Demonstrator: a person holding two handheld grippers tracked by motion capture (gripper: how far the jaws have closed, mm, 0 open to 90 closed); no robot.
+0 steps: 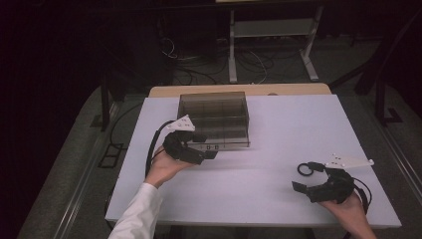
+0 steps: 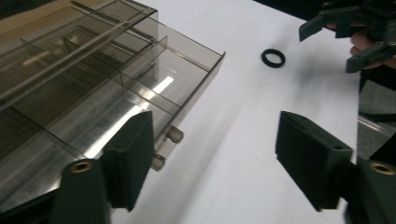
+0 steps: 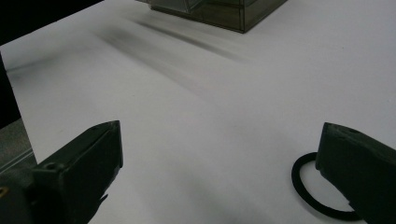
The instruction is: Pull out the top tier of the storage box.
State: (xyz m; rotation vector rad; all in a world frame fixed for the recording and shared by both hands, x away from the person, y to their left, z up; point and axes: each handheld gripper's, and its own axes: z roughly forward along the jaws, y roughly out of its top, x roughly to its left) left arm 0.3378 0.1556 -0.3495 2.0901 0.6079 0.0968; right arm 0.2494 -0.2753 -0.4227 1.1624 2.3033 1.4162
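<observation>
A smoky clear plastic organiser box (image 1: pixel 214 117) with several compartments stands at the table's far middle. My left gripper (image 1: pixel 205 146) is open at its front edge with nothing between the jaws. In the left gripper view (image 2: pixel 219 158) one jaw lies beside the box (image 2: pixel 93 93) and its two small clear knobs (image 2: pixel 175 135). A black ring (image 1: pixel 299 169) lies flat on the white table at the right. My right gripper (image 1: pixel 306 177) is open beside it. In the right gripper view (image 3: pixel 219 168) the ring (image 3: pixel 296 179) lies partly behind one jaw.
The white table (image 1: pixel 278 134) has bare surface between the two hands. The left gripper view takes in the ring (image 2: pixel 273 64) and the other gripper (image 2: pixel 359 37) farther off. Beyond the table, cables and a metal frame (image 1: pixel 271 45) sit on a dark floor.
</observation>
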